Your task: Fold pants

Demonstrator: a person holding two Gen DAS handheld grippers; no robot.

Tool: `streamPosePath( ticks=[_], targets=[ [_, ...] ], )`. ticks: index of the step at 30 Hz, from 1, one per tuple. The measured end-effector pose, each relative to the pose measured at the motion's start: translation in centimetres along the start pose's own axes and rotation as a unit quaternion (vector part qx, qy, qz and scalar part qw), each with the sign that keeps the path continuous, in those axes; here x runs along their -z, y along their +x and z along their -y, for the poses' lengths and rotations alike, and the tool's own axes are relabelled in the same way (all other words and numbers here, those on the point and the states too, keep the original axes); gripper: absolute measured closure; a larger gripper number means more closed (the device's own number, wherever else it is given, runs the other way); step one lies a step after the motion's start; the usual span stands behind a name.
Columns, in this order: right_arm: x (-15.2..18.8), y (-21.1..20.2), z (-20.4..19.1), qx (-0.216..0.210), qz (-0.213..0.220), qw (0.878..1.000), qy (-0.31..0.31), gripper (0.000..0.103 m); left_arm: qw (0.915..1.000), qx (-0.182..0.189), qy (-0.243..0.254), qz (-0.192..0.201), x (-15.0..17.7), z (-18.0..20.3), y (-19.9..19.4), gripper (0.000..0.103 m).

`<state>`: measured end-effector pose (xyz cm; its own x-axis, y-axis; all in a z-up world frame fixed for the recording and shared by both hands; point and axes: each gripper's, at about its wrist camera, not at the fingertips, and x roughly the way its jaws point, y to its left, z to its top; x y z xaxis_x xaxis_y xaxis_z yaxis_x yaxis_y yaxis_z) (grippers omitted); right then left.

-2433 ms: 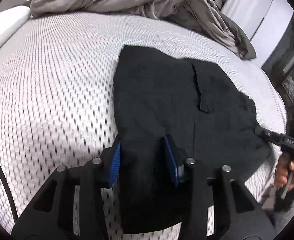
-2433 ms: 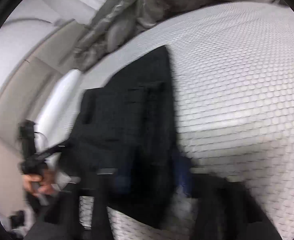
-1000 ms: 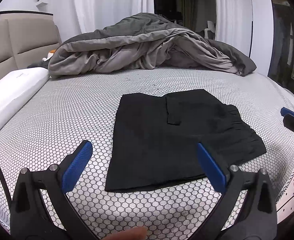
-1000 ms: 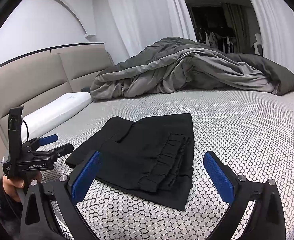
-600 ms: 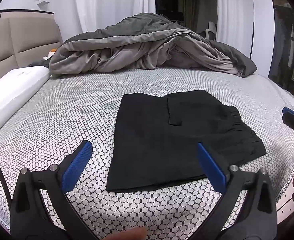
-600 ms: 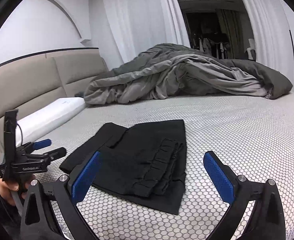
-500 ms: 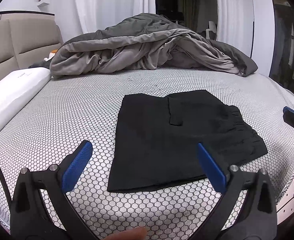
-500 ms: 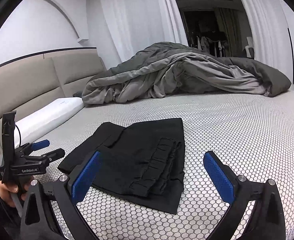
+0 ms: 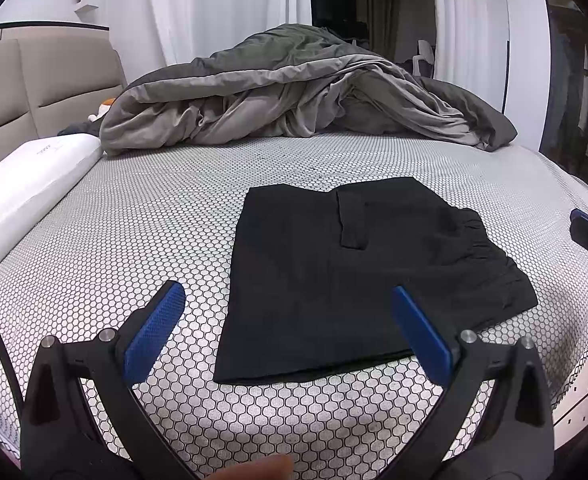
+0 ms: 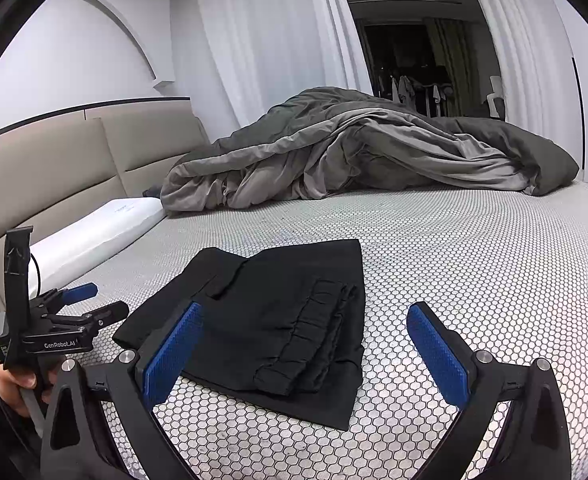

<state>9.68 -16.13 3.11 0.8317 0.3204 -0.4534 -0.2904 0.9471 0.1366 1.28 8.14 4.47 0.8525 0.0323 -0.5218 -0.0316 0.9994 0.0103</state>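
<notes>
Pants point(image 9: 358, 276), black, lie as a flat squarish bundle on the bed point(image 9: 141, 232), near its front edge and well apart from the rumpled grey blanket point(image 9: 294, 92) and the white pillow point(image 9: 25, 184) by the headboard. The gathered waistband sits on the side toward the right gripper point(image 10: 306, 344), with layers stacked over one another, so the folding looks finished; how many layers there are is hard to tell against the black cloth. Both tools are held low and level just off the bed, aimed at the bundle without touching it, as if to check the result. The left gripper point(image 9: 289, 328) has its blue fingers point(image 9: 153, 328) spread wide and empty; the right one's are equally wide and empty.
</notes>
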Motion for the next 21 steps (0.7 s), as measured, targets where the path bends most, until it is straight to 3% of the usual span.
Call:
streamPosePath(
  ticks=[21],
  targets=[
    [0.29, 0.26, -0.55, 0.001, -0.007, 1.000, -0.023, 0.000, 1.0000, -0.002, 0.001, 0.004, 0.05, -0.31, -0.26, 0.001]
  ],
)
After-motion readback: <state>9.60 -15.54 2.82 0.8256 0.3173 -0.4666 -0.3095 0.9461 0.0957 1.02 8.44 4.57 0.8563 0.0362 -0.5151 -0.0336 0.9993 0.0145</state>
